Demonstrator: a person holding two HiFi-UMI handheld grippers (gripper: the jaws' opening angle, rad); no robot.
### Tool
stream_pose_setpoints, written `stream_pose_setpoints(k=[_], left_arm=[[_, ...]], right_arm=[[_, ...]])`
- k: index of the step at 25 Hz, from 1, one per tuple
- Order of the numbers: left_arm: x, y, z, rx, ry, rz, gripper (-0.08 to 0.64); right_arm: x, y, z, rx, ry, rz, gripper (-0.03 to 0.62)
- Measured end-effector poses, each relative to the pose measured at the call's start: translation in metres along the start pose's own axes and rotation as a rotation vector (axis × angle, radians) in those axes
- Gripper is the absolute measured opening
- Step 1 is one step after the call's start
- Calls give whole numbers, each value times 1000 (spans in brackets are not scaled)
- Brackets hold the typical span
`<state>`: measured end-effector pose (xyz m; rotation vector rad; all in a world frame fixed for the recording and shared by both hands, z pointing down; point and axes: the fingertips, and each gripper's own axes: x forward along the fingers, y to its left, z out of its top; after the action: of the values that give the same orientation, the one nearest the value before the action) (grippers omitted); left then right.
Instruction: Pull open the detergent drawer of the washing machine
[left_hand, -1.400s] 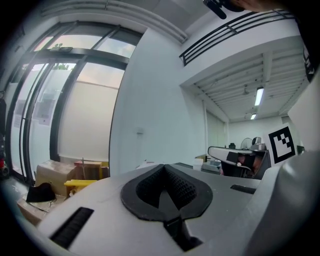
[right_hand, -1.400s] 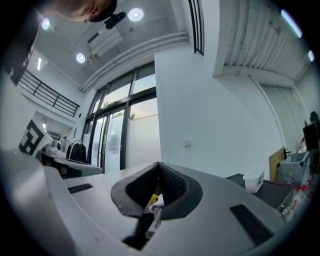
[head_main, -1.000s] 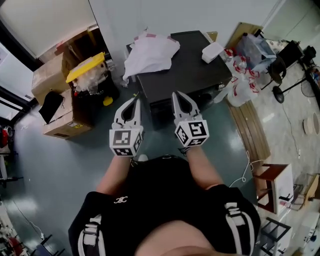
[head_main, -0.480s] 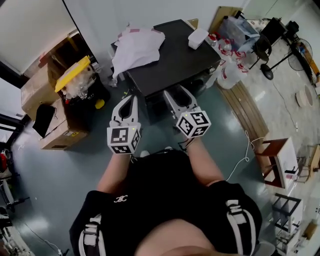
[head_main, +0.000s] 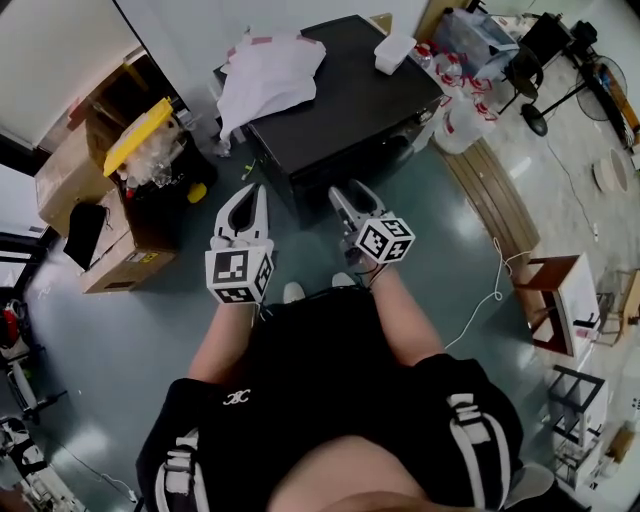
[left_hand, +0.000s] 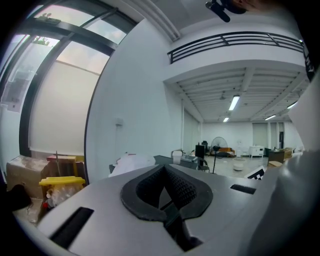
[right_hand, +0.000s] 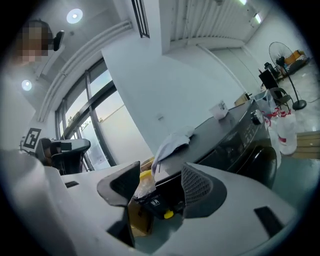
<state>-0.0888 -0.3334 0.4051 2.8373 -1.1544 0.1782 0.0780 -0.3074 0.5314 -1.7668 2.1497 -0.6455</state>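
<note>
Because the head camera looks steeply down, the person's dark shirt (head_main: 330, 400) fills the near ground, and the marker cubes cover part of both forearms. The left gripper (head_main: 245, 190) has its jaws closed together on nothing. The right gripper (head_main: 350, 190) holds its jaws wide apart and empty, with only distant clutter showing through the gap. Both point at the dark washing machine (head_main: 340, 100) just beyond them, and neither touches it. From above, its front is heavily foreshortened. The right gripper view shows the control panel (right_hand: 252, 120) and the door (right_hand: 257, 157), but the detergent drawer cannot be picked out, since a jaw covers the left part of the front. A white cloth (head_main: 270, 75) and a white box (head_main: 395, 52) lie on top.
</note>
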Motion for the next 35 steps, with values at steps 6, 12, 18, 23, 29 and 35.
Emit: stream_pose_setpoints(k=[6, 12, 18, 23, 29, 35], left_arm=[[2, 6, -25, 0, 60, 20, 0], [12, 11, -52, 0, 105, 29, 2], [25, 10, -74, -2, 149, 31, 2], [33, 21, -90, -16, 161, 36, 2], [37, 30, -108, -16, 189, 58, 2], [36, 41, -116, -23, 195, 83, 1]], right_arm=[[6, -34, -44, 156, 22, -32, 238], [27, -54, -82, 318, 17, 57, 239], [45, -73, -118, 449, 39, 151, 239], [66, -89, -136, 567, 12, 169, 241], [84, -109, -137, 679, -58, 205, 242], [103, -106, -123, 706, -118, 300, 245]])
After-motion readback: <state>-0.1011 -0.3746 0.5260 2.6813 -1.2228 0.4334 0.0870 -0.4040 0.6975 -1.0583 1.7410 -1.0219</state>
